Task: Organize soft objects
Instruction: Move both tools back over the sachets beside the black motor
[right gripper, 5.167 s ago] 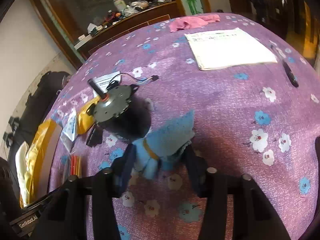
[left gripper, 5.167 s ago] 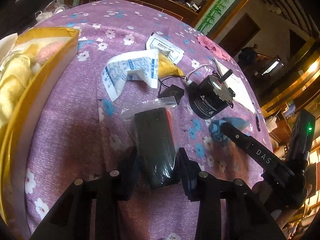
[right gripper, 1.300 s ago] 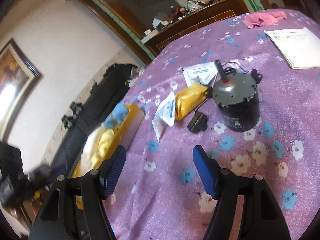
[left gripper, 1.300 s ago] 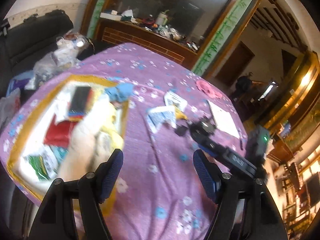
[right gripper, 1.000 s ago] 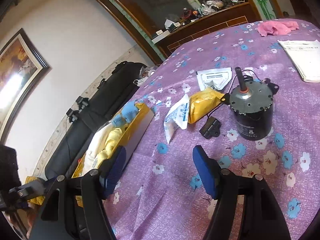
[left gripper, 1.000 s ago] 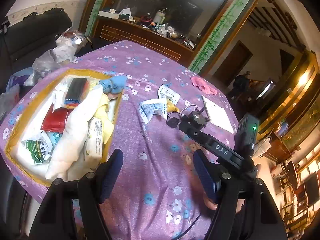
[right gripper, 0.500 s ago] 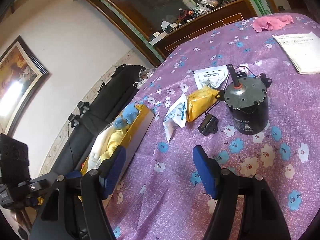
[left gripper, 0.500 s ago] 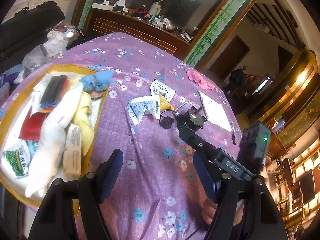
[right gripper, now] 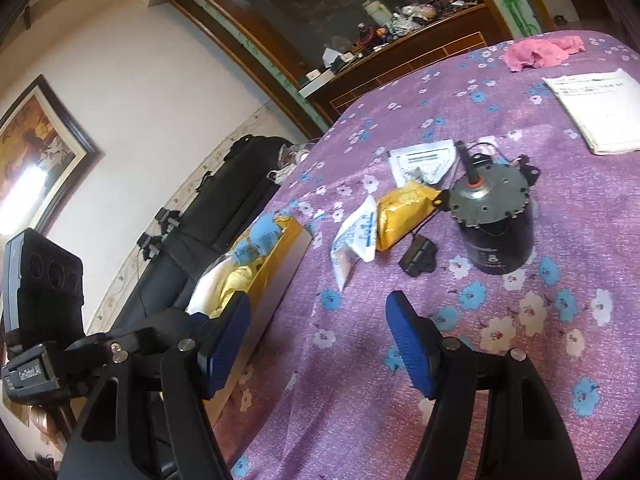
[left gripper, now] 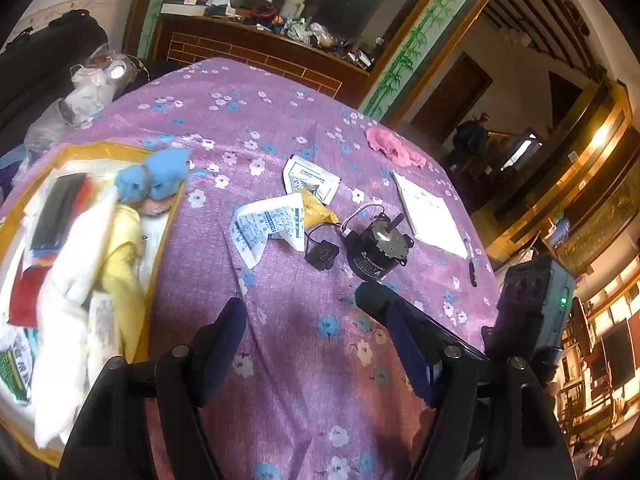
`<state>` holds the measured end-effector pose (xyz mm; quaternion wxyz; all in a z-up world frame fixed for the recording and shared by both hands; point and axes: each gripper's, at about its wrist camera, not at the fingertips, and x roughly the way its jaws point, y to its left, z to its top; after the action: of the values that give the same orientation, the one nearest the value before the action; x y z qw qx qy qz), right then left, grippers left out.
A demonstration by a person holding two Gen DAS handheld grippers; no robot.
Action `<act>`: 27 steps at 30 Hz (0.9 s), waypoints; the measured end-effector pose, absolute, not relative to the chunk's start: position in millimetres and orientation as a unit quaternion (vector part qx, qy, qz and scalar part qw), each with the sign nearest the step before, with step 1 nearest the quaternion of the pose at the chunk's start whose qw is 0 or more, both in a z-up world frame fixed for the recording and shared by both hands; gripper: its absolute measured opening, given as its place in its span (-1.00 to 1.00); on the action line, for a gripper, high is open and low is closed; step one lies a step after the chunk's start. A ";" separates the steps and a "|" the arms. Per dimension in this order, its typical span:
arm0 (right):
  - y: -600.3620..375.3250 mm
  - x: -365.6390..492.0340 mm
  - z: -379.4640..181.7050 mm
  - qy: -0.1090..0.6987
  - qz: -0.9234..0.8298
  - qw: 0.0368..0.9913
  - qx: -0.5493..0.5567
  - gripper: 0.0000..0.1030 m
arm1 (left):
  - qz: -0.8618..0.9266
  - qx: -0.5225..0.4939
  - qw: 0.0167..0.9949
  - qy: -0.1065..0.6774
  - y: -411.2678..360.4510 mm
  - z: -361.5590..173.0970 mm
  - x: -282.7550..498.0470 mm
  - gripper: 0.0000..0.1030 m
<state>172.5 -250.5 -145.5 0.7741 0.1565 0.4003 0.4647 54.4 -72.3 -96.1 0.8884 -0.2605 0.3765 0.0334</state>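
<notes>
A yellow-rimmed box [left gripper: 168,236] at the left holds soft items: a blue plush toy [left gripper: 154,174], a white cloth [left gripper: 68,300], a yellow cloth [left gripper: 124,256] and a black packet [left gripper: 58,208]. On the purple flowered tablecloth lie a white-and-blue pouch [left gripper: 268,224], a yellow pouch [left gripper: 316,212], a white sachet [left gripper: 310,174] and a pink cloth [left gripper: 394,152]. My left gripper [left gripper: 316,344] hovers open and empty over bare cloth, right of the box. My right gripper [right gripper: 320,344] is open and empty too, short of the pouches [right gripper: 360,236]; the box [right gripper: 280,256] is to its left.
A black motor [left gripper: 376,250] with wires and a small black plug [left gripper: 322,254] stand beside the pouches. A white booklet [left gripper: 428,214] and a pen [left gripper: 472,268] lie at the right. A black sofa [right gripper: 216,208] and a wooden cabinet [left gripper: 256,52] border the table.
My left gripper has moved right and a little down, away from the box toward the table's middle. The blue plush toy and black packet now lie in the box. The right gripper stayed put.
</notes>
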 end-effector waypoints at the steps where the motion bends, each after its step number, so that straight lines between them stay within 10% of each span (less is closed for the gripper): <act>1: -251.8 173.8 -146.8 0.404 0.461 0.774 0.160 0.35 | 0.034 -0.263 0.887 0.377 -71.0 -97.3 56.6 0.47; 27: -268.6 185.0 -166.2 0.446 0.406 0.773 0.198 0.35 | 0.039 -0.262 0.878 0.398 -74.2 -110.6 97.1 0.47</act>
<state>185.0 -268.6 -166.2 0.7726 0.1978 0.4463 0.4059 97.1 -74.2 -110.6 0.8783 -0.2615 0.3983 0.0393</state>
